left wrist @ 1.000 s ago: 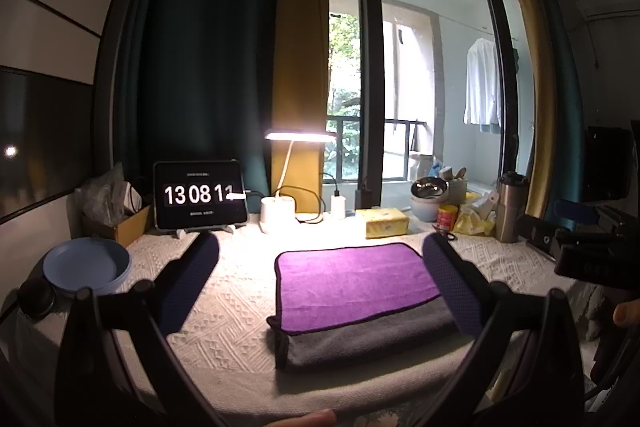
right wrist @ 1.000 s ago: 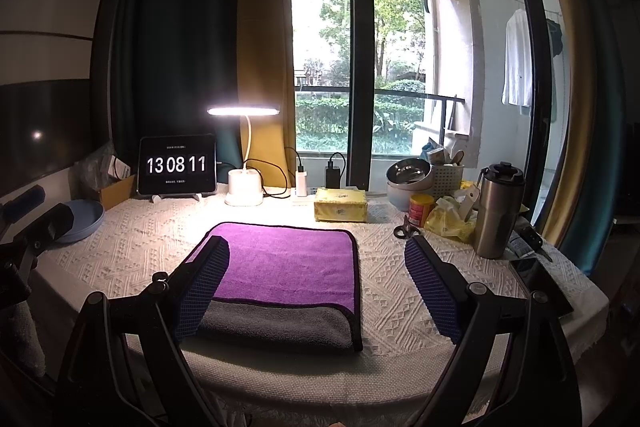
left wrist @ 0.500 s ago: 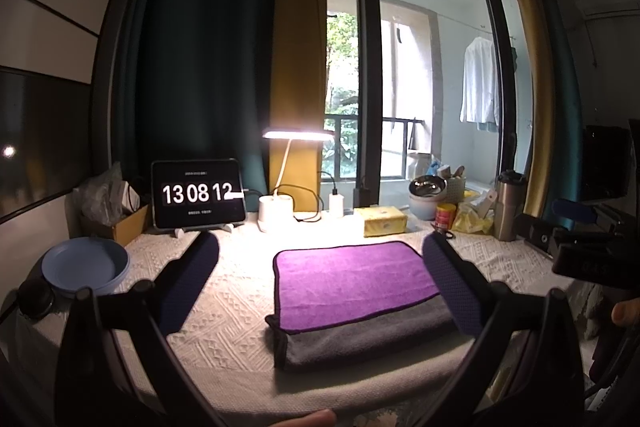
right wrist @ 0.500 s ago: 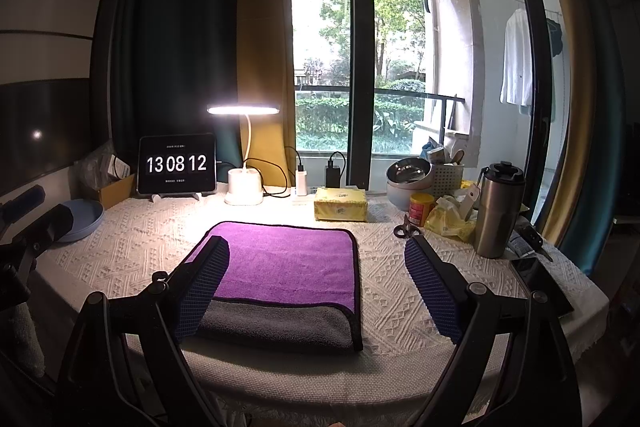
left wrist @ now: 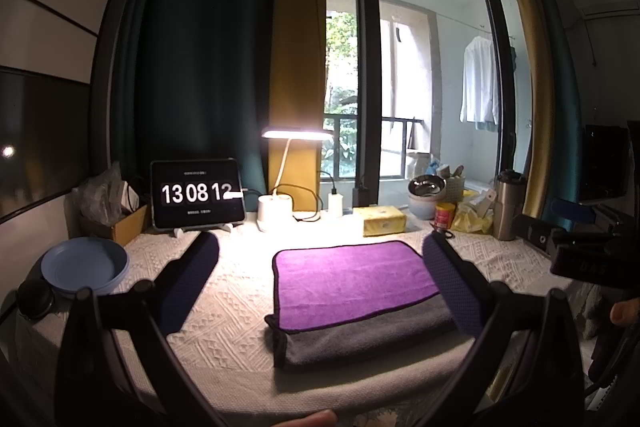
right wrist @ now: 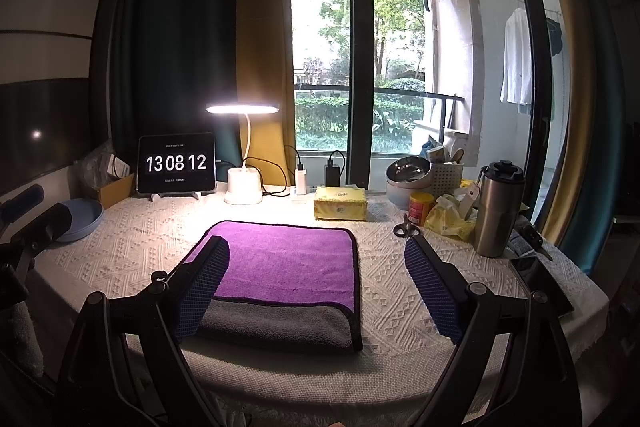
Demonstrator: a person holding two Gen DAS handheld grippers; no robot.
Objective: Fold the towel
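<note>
A towel (left wrist: 352, 275), purple on top and grey underneath, lies folded flat on the white textured tablecloth (left wrist: 224, 311); it also shows in the right wrist view (right wrist: 280, 259). My left gripper (left wrist: 320, 259) is open and empty, held above the table's near edge, its fingers either side of the towel's left part. My right gripper (right wrist: 316, 263) is open and empty, held back from the towel's near right corner. Neither gripper touches the towel.
At the back stand a tablet clock (right wrist: 176, 165), a lit desk lamp (right wrist: 244, 163), a yellow tissue pack (right wrist: 340, 203), bowls (right wrist: 408, 179) and a steel tumbler (right wrist: 498, 211). A blue plate (left wrist: 86, 265) sits at the left. A phone (right wrist: 540, 283) lies at the right edge.
Both grippers stay open and nearly still. The left wrist view has drifted slightly; the towel has not moved.
</note>
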